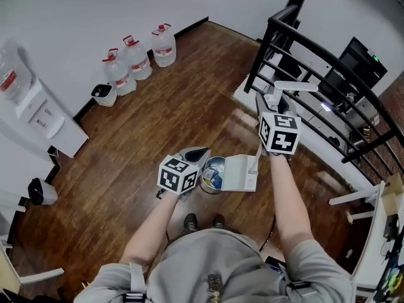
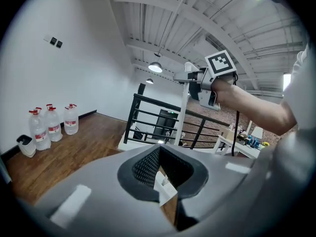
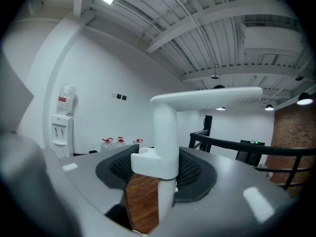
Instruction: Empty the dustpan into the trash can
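Right tool [image 3: 158,174] is clamped on the dustpan's white handle [image 3: 165,132], which stands upright between its jaws. The dustpan [image 1: 240,172] hangs low with its open mouth right against the small trash can [image 1: 205,185]. That can sits on the wooden floor [image 1: 158,125] just ahead of the person's feet, well away from the wall edge. Left tool [image 2: 163,174] hovers just beside the can, its jaws a narrow gap apart with floor showing through. Something white also shows there, but what it is can't be made out.

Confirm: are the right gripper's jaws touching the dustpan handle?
Touching. The right gripper view shows the right gripper closed on the white dustpan handle, with the jaws pressing against both its sides.
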`<state>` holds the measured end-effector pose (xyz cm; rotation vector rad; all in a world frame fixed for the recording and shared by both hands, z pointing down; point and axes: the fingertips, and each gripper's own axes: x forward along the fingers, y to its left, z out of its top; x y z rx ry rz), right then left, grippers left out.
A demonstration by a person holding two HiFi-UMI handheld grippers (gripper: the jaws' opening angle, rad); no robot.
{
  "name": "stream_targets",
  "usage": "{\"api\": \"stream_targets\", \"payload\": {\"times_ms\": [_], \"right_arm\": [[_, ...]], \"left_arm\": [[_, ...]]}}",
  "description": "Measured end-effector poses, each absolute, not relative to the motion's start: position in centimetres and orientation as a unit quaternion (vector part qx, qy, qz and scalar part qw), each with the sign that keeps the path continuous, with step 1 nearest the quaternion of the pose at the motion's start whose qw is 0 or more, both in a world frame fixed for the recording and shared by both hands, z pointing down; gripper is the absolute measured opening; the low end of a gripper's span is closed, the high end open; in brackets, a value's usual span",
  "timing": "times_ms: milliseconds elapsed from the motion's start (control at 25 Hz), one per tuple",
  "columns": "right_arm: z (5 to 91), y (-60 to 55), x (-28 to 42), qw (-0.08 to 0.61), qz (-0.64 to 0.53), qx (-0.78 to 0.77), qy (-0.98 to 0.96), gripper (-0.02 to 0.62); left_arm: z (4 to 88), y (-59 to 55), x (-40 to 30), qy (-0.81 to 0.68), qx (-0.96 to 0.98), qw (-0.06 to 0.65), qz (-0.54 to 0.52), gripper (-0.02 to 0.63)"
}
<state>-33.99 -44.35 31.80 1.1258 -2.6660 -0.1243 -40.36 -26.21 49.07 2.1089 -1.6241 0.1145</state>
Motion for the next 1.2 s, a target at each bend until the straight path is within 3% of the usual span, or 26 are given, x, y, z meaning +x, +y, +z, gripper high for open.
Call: {"api": "stream_targets", "payload": {"times_ms": [720,1200], "right_arm": [[27.9,-47.5,-10.4,0.029,0.025,0.508,-0.861,0.204],[32.6,-49.3,1.7,0.046,0.041,0.589,-0.806,0.205]], "left_arm": [[48.1,-34.5,-25.5,-0.466,0.853,0.216,0.09,0.005],[49.3,-36.5,-17.6,-0.405,0.88,0.221,0.116,0.005]]}}
